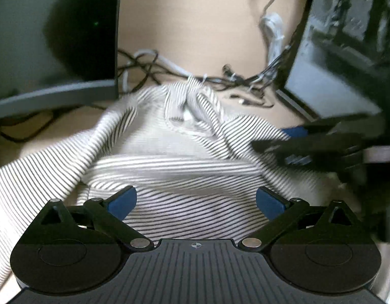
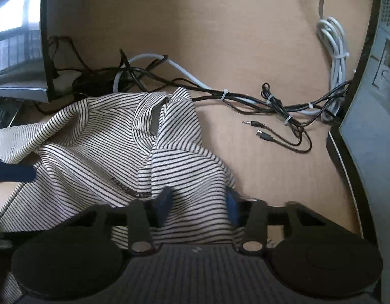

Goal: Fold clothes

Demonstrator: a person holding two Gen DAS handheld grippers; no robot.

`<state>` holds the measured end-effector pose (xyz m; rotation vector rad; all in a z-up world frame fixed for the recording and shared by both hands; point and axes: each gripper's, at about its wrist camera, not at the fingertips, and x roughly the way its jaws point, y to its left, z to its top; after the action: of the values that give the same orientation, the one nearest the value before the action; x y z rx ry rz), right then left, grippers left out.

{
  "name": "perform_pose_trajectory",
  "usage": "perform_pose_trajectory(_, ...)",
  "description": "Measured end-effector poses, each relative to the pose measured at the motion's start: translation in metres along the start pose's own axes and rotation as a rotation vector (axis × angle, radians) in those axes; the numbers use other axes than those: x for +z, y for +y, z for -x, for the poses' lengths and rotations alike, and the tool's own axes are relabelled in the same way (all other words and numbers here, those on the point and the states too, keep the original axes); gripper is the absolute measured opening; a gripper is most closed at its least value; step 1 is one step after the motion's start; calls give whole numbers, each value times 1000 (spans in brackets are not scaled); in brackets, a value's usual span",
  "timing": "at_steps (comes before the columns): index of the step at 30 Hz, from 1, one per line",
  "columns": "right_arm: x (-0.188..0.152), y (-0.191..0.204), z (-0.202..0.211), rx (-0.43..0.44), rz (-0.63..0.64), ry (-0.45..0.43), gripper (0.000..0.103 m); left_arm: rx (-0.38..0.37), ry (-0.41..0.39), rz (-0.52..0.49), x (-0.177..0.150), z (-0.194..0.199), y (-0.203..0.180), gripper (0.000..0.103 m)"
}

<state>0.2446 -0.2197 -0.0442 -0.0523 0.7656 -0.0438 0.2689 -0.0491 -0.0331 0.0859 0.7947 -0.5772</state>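
Observation:
A white shirt with thin black stripes (image 1: 169,167) lies crumpled on a light wooden desk (image 2: 220,38). My left gripper (image 1: 196,200) hangs just above its near part, its jaws wide apart with nothing pinched between the blue pads (image 1: 122,202). My right gripper (image 2: 198,202) has a bunched fold of the shirt (image 2: 93,139) filling the narrow gap between its pads, at the shirt's right edge. In the left wrist view the right gripper (image 1: 294,145) comes in from the right, blurred. One blue finger of the left gripper (image 2: 12,172) shows at the left edge of the right wrist view.
A tangle of black and grey cables (image 2: 245,98) runs behind the shirt, with a loose audio plug and USB lead (image 2: 263,131) to its right. A coiled white cable (image 2: 334,50) lies farther back. A monitor (image 2: 17,38) stands left, a dark computer case (image 2: 372,101) right.

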Motion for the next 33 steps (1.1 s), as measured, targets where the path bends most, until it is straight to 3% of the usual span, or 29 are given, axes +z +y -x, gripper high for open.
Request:
perform_pose_trajectory(2, 2, 0, 4, -6, 77, -15, 14, 1, 29, 16, -4, -7, 1, 103)
perform_pose_trajectory(4, 7, -3, 9, -42, 144, -40, 10, 14, 16, 0, -15, 2, 8, 103)
perform_pose_trajectory(7, 23, -29, 5, -195, 147, -74, 0, 53, 9, -90, -26, 8, -1, 103)
perform_pose_trajectory(10, 41, -69, 0, -370, 4, -90, 0, 47, 9, -88, -33, 20, 1, 103)
perform_pose_trajectory(12, 47, -80, 10, -333, -75, -105, 0, 24, -5, -57, -37, 25, 7, 103)
perform_pose_trajectory(13, 47, -76, 17, -260, -93, -116, 2, 17, -10, -46, -39, 27, 9, 103)
perform_pose_trajectory(15, 47, -60, 26, -113, -103, -123, 16, 23, -10, -47, -39, 30, 7, 103)
perform_pose_trajectory(16, 46, -49, 27, -53, -97, -115, 41, 29, -8, -53, -41, 32, 6, 103)
perform_pose_trajectory(17, 45, -36, 26, -10, -89, -113, 59, 34, -5, -61, -42, 33, 4, 103)
perform_pose_trajectory(20, 34, 10, 14, 63, -32, -77, 60, 45, 2, -83, -49, 38, -2, 103)
perform_pose_trajectory(23, 14, 48, 0, 43, 69, -11, 60, 42, 2, -81, -60, 52, -4, 103)
perform_pose_trajectory(24, 9, 55, -3, 30, 109, 2, 58, 40, 1, -76, -63, 56, -3, 103)
perform_pose_trajectory(26, -4, 67, 0, -30, 243, 6, 11, 34, -3, -57, -69, 65, -1, 103)
perform_pose_trajectory(27, -7, 69, 5, -56, 302, -3, 5, 29, -6, -40, -71, 68, 0, 103)
perform_pose_trajectory(30, 3, 48, 24, -203, 387, -77, 5, 19, -9, -11, -74, 73, 3, 103)
perform_pose_trajectory(33, 24, 8, 18, -259, 302, -46, 5, 15, 1, -10, -74, 76, 3, 103)
